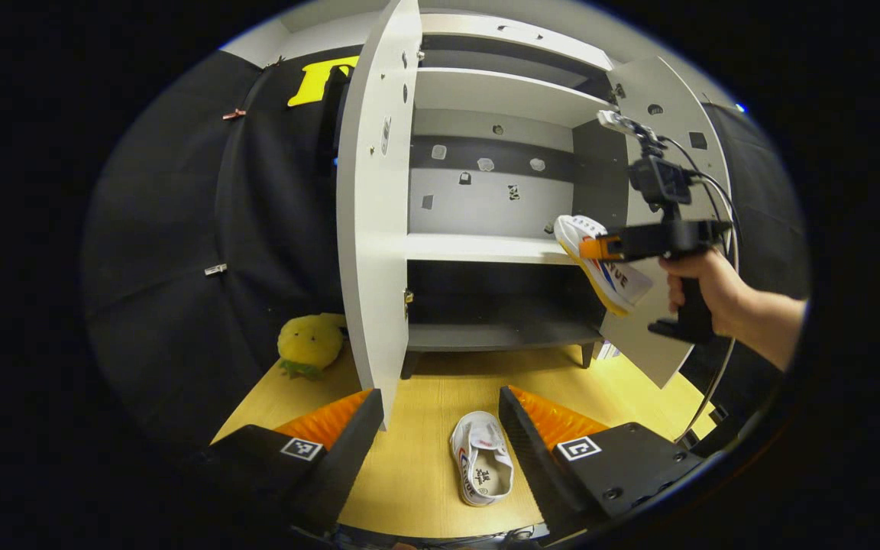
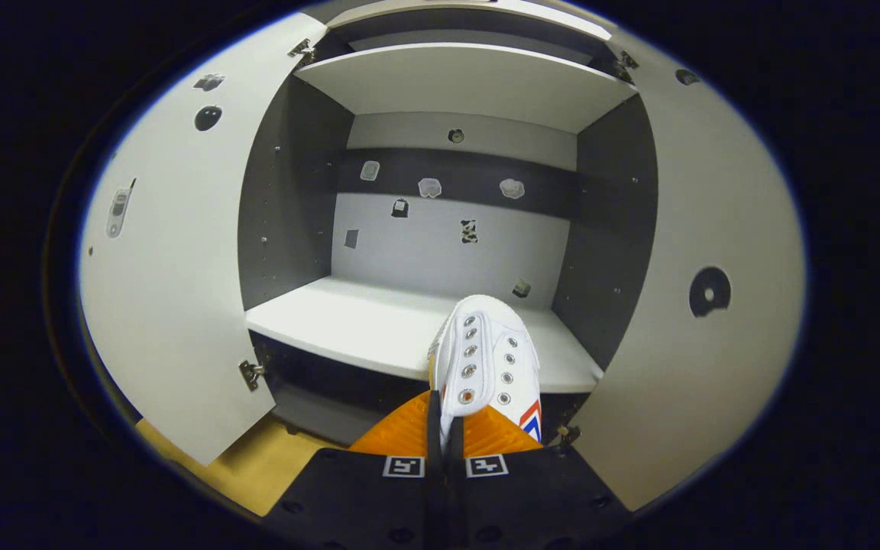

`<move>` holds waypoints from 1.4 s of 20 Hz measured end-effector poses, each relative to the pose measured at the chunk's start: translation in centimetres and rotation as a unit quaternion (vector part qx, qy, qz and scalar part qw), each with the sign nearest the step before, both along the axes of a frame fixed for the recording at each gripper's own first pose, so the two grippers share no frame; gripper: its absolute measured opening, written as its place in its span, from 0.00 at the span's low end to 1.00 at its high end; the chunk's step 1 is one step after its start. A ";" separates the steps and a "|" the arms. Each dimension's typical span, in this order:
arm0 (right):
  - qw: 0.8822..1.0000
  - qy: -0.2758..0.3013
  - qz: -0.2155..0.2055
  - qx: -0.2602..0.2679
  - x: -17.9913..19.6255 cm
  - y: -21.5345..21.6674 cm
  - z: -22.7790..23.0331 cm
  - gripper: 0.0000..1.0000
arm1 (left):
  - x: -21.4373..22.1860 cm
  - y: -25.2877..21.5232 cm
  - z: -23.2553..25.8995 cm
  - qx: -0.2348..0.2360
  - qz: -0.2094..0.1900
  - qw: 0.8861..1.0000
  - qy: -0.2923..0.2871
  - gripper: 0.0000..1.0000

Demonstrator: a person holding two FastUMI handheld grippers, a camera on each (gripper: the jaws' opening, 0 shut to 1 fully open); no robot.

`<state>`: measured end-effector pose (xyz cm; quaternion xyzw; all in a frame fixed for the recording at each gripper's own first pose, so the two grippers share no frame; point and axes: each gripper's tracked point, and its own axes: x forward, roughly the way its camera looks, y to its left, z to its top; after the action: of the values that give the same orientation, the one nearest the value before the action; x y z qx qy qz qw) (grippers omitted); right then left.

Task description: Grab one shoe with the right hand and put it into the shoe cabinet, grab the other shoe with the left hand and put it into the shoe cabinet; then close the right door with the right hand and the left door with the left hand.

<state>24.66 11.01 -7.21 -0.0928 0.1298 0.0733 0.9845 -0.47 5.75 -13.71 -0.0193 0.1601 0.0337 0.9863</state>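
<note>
The right tool (image 2: 445,428) pinches the side wall of one white shoe (image 2: 486,359), its fingers nearly together on the thin edge, and holds it toe-first over the front edge of the middle shelf (image 2: 348,321) of the shoe cabinet (image 1: 501,99). Both doors (left door (image 1: 375,214), right door (image 2: 707,305)) stand open. The left tool (image 1: 440,428) gapes wide above the wooden floor (image 1: 417,473), where the other shoe (image 1: 481,458) lies between its fingers, untouched. A yellow plush toy (image 1: 310,344) sits beside the cabinet.
</note>
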 end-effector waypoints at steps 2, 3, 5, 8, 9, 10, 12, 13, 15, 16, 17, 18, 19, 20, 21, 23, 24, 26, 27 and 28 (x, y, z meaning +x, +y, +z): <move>1.000 -0.007 0.000 -0.014 3.2 0.1 2.1 0.05 | 0.2 0.5 0.4 0.011 0.003 1.000 -0.006 0.95; 1.000 -0.012 -0.001 -0.024 4.8 0.1 3.0 0.05 | 0.4 0.5 0.7 0.012 0.003 1.000 -0.009 0.95; 0.999 -0.018 -0.005 -0.049 8.1 0.0 4.2 0.05 | 0.9 0.9 1.3 0.011 0.005 1.000 -0.016 0.95; 0.997 -0.010 -0.013 -0.072 12.6 -0.7 4.4 0.05 | 1.3 1.8 2.2 0.005 0.023 1.000 -0.021 0.95; 0.997 -0.005 -0.016 -0.079 13.9 -1.1 4.0 0.05 | 1.3 2.1 2.4 0.002 0.031 0.999 -0.021 0.95; 0.996 0.001 -0.019 -0.088 15.2 -1.3 3.5 0.05 | 1.4 2.4 2.6 -0.003 0.039 0.999 -0.020 0.95; 0.994 0.016 -0.023 -0.102 18.0 -2.0 2.3 0.05 | 1.5 3.1 3.2 -0.010 0.058 0.998 -0.021 0.95; 0.994 0.028 -0.026 -0.103 19.1 -2.1 1.4 0.05 | 1.7 3.7 3.4 -0.012 0.070 0.997 -0.022 0.95; 0.993 0.055 -0.032 -0.101 21.1 -2.3 -0.2 0.05 | 1.5 4.5 3.9 -0.014 0.092 0.995 -0.025 0.95; 0.992 0.069 -0.036 -0.103 21.7 -2.5 -1.0 0.05 | 1.2 4.9 4.2 -0.013 0.102 0.994 -0.026 0.95; 0.991 0.080 -0.036 -0.103 22.0 -2.6 -1.7 0.05 | 0.8 5.1 4.4 -0.011 0.111 0.993 -0.027 0.95; 0.990 0.093 -0.035 -0.101 22.1 -2.6 -2.2 0.05 | 0.5 5.3 4.5 -0.010 0.118 0.993 -0.027 0.95; 0.990 0.104 -0.035 -0.094 22.1 -2.4 -2.5 0.05 | 0.2 5.4 4.6 -0.008 0.125 0.992 -0.028 0.95; 0.989 0.114 -0.034 -0.085 22.3 -2.0 -3.0 0.05 | -0.1 5.4 4.8 -0.007 0.131 0.991 -0.029 0.95; 0.989 0.128 -0.037 -0.069 22.2 -1.9 -3.4 0.05 | -0.3 5.4 4.7 -0.007 0.136 0.990 -0.029 0.95; 0.988 0.139 -0.049 -0.052 22.1 -1.7 -3.5 0.05 | -0.6 5.2 4.7 -0.011 0.143 0.989 -0.029 0.95; 0.989 0.125 -0.054 -0.056 22.5 -2.1 -2.7 0.15 | -0.7 5.0 4.8 -0.013 0.145 0.989 -0.030 0.95; 0.991 0.115 -0.056 -0.038 21.6 -1.7 -1.2 0.21 | -1.2 4.7 4.8 -0.013 0.145 0.989 -0.032 0.95; 0.992 0.117 -0.054 -0.017 21.0 -1.4 -0.8 0.27 | -1.3 4.5 4.7 -0.013 0.142 0.989 -0.033 0.95; 0.991 0.120 -0.051 0.006 20.2 -0.9 -0.2 0.51 | -1.4 4.3 4.5 -0.012 0.137 0.990 -0.033 0.95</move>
<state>44.90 10.08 -7.45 -0.0708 0.2507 0.0343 0.9649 -1.87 10.05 -9.21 -0.0544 0.1241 0.1662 0.9767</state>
